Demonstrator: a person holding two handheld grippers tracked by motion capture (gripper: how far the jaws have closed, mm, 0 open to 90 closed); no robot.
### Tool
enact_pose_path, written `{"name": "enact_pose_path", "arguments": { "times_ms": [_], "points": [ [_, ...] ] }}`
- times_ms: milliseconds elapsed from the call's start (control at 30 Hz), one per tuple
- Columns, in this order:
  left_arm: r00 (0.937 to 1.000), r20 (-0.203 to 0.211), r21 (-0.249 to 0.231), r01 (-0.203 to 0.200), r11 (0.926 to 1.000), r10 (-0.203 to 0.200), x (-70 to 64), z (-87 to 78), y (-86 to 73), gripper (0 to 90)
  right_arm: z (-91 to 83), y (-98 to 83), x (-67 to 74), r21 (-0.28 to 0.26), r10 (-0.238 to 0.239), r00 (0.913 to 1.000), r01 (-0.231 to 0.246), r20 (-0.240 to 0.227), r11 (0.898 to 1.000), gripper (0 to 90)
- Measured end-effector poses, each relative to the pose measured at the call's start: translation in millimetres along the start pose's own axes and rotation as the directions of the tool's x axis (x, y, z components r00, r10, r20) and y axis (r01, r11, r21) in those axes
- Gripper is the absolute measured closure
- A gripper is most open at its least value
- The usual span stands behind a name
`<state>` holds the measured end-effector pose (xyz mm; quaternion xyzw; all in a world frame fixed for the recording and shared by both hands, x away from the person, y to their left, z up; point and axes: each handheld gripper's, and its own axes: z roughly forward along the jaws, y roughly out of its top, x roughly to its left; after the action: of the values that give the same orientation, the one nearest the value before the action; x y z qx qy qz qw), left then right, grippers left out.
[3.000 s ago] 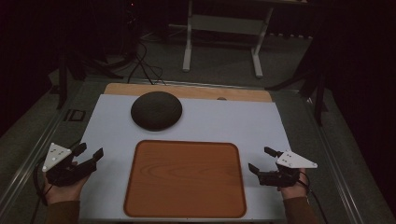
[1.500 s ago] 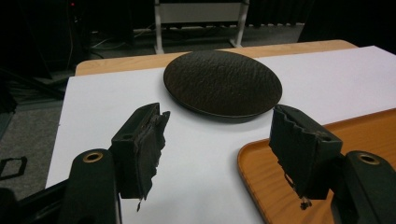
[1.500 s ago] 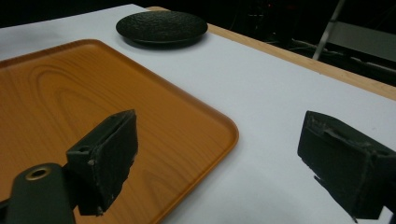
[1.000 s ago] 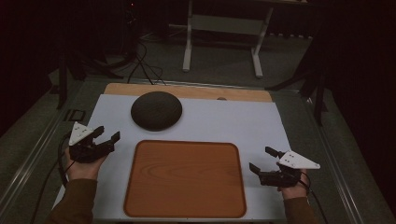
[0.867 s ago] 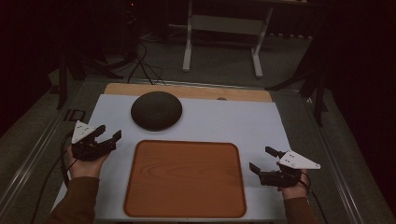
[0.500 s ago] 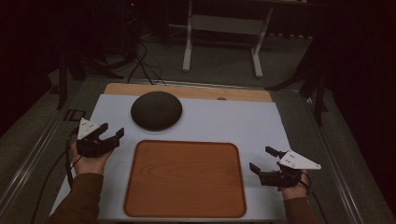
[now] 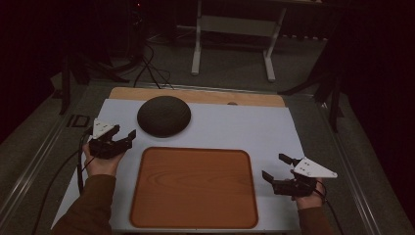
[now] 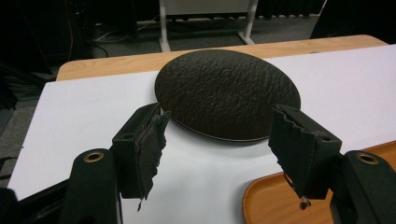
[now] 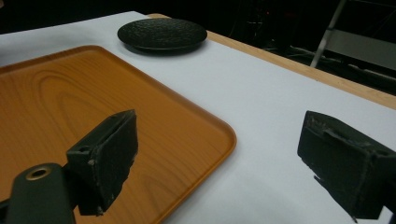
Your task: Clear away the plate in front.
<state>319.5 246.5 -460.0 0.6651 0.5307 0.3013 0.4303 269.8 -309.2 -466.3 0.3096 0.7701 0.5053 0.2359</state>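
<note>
- Black and rough like cast iron, the round plate (image 8: 227,93) lies flat on the white surface (image 8: 84,121), just ahead of my left claw (image 8: 219,140) and apart from it; nothing is touching yet.
- My left claw stands wide and holds nothing. In the left gripper view its two jaws frame the near edge of the round plate, one jaw to each side of it.
- In the high view my left claw (image 7: 116,142) is just beside the near-left side of the round plate (image 7: 164,115), and the wooden tray (image 7: 193,188) begins to the right of the claw and a little nearer to me.
- I judge the step in hand is to reach for the round plate and take it by its rim.
- To do this well, I think I must go low, almost sliding over the white surface, because the rim looks thin and sits close to the surface.
- One jaw should go under the rim and the other on top; so I would turn the wrist first, and close only when the rim is deep between the pads.
- The rough top should help the hold, but a plate gripped at one edge may tip down on the far side, so I would lift slowly.
- My right claw (image 7: 281,174) is also wide and empty, resting to the right of the wooden tray, well apart from the round plate. It can wait there.
</note>
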Motion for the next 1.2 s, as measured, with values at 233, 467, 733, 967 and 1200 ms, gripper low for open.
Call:
{"name": "enact_pose_path", "arguments": {
  "times_ms": [233, 467, 733, 967, 1200],
  "points": [
    [1.0000, 0.003, 0.009, 0.000, 1.0000, 0.000, -0.8, 8.7, 3.6, 36.5, -0.3, 0.2, -0.3, -0.004, -0.004, 1.0000, 0.004, -0.002, 1.000, 12.0],
    [0.9999, -0.007, 0.023, 0.009, 0.9997, -0.009, 2.1, 18.7, 5.9, 36.5, -0.5, 0.0, -0.5, -0.004, -0.002, 1.0000, 0.002, -0.002, 1.000, 12.0],
    [0.9997, -0.015, 0.038, 0.022, 0.9991, -0.021, 4.5, 31.3, 6.6, 36.2, -0.5, -0.1, -0.4, -0.001, 0.000, 1.0000, 0.000, -0.002, 1.000, 12.0],
    [0.9995, -0.020, 0.049, 0.027, 0.9984, -0.026, 5.5, 43.0, 7.0, 36.0, -0.8, -0.1, -0.5, -0.002, 0.000, 1.0000, 0.000, -0.002, 1.000, 12.0],
    [0.9976, -0.019, 0.039, 0.067, 0.9970, -0.066, 10.7, 51.8, 7.9, 36.0, -1.3, 0.1, -0.8, -0.007, -0.002, 1.0000, 0.002, -0.001, 1.000, 12.0]
  ]
}}
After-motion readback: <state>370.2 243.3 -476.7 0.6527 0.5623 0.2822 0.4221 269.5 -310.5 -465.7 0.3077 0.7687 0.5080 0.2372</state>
